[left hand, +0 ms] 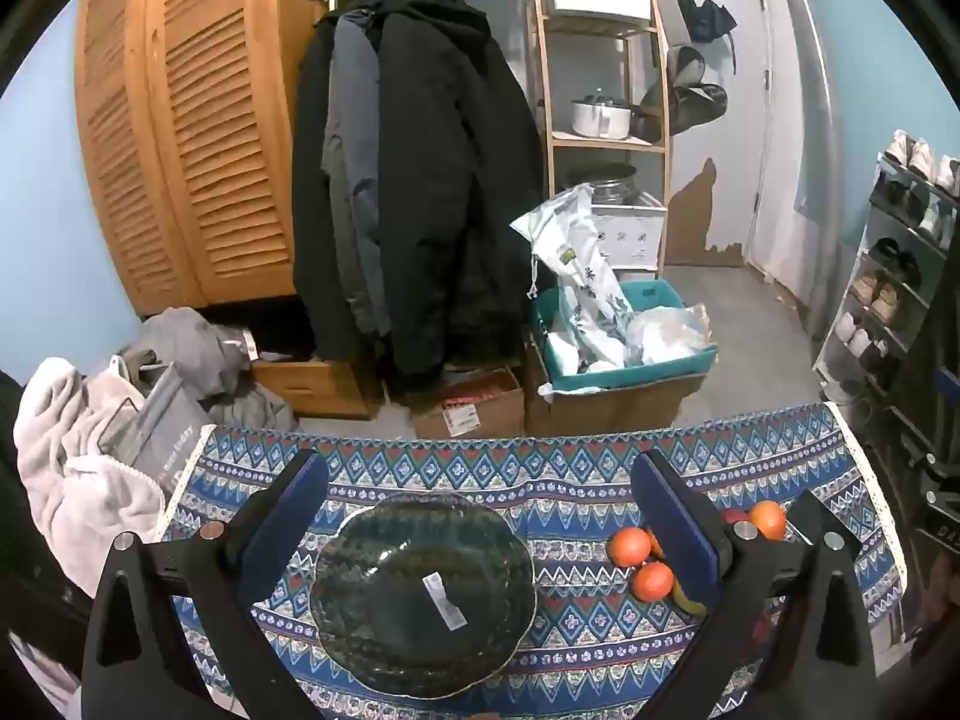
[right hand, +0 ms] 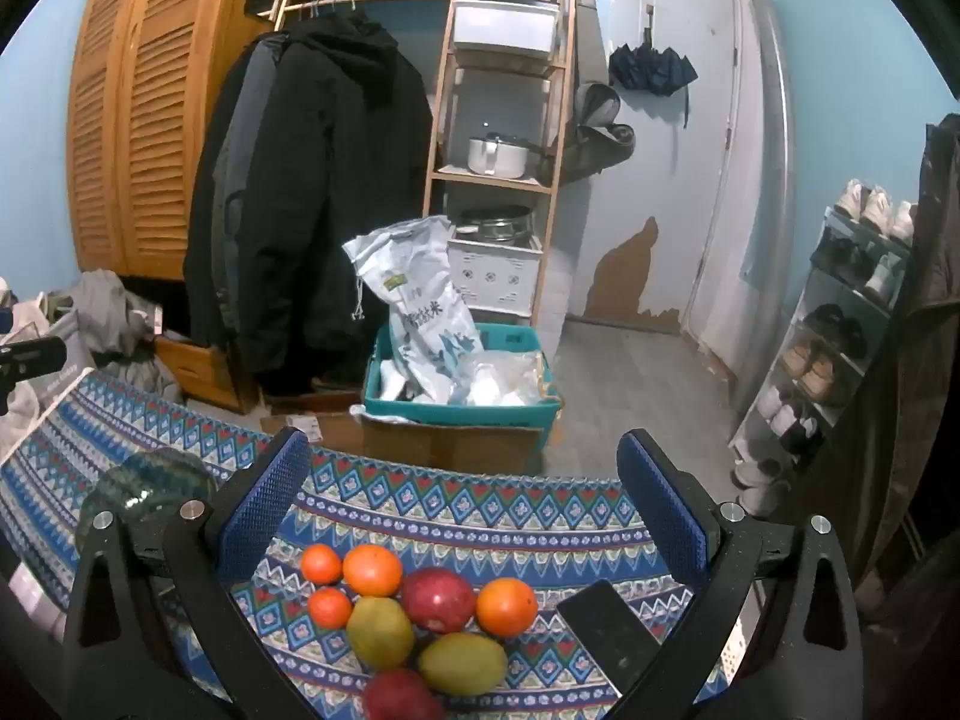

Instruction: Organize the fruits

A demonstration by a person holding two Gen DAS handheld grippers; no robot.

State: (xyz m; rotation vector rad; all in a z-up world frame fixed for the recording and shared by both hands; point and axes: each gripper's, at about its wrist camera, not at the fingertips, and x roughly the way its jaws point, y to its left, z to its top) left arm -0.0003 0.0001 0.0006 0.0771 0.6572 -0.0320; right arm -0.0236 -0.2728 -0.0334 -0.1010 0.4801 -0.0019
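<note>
Right wrist view is showing the right gripper (right hand: 462, 510) hanging wide open, empty, over clustered fruits (right hand: 414, 618) on the table (right hand: 480, 516); closing there risks nudging neighbours rolling toward the phone (right hand: 618, 642).

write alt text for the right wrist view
Open right tool hovers over a fruit pile of oranges, mangoes and red fruit on a patterned cloth. A phone lies right of the fruit and a green bowl sits far left.
</note>
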